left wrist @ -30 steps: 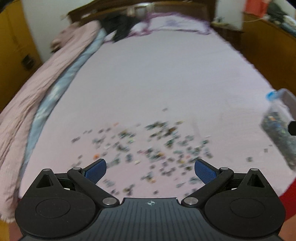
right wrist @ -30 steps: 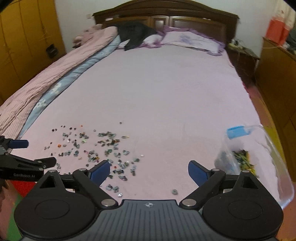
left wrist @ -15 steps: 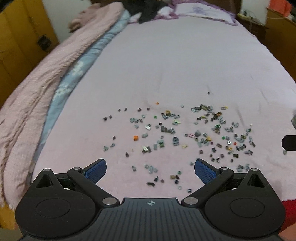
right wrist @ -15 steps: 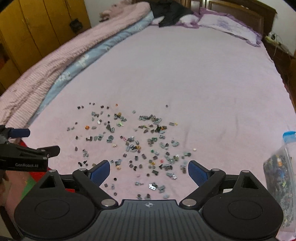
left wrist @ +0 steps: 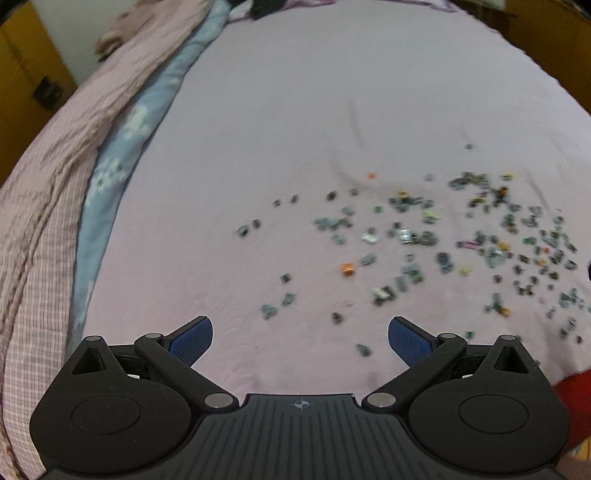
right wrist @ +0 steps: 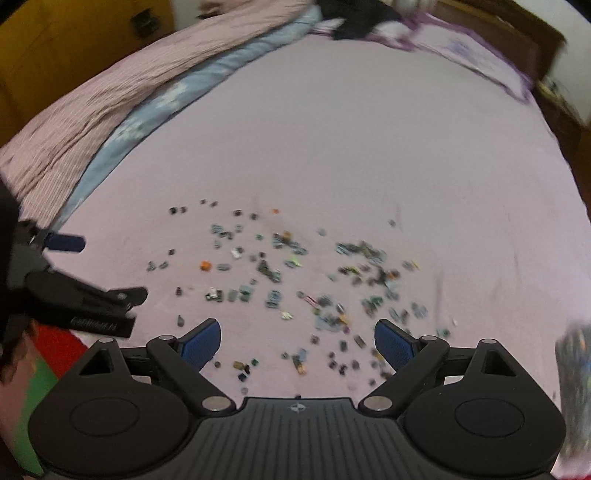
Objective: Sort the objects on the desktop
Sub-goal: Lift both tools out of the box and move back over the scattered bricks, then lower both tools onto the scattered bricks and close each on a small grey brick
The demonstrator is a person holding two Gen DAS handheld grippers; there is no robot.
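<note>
Many small grey and coloured toy pieces [left wrist: 424,243] lie scattered on the pink bed sheet [left wrist: 332,110]; they also show in the right wrist view [right wrist: 295,280]. An orange piece [left wrist: 347,269] lies among them [right wrist: 205,265]. My left gripper [left wrist: 300,332] is open and empty, above the sheet left of the scatter. My right gripper [right wrist: 297,338] is open and empty, over the near part of the scatter. The left gripper also shows at the left of the right wrist view [right wrist: 92,266]. A clear bag of pieces [right wrist: 574,376] sits at the right edge.
A folded pink and blue quilt [left wrist: 74,177] runs along the bed's left side. Pillows and dark clothing [right wrist: 354,18] lie at the head. Wooden wardrobes [right wrist: 55,44] stand at left. The bed's near edge lies just under both grippers.
Both grippers have swung left and moved closer to the sheet; the scatter looms larger and has slid right in both views. The bag has moved to the right edge. Both jaws stay open.
</note>
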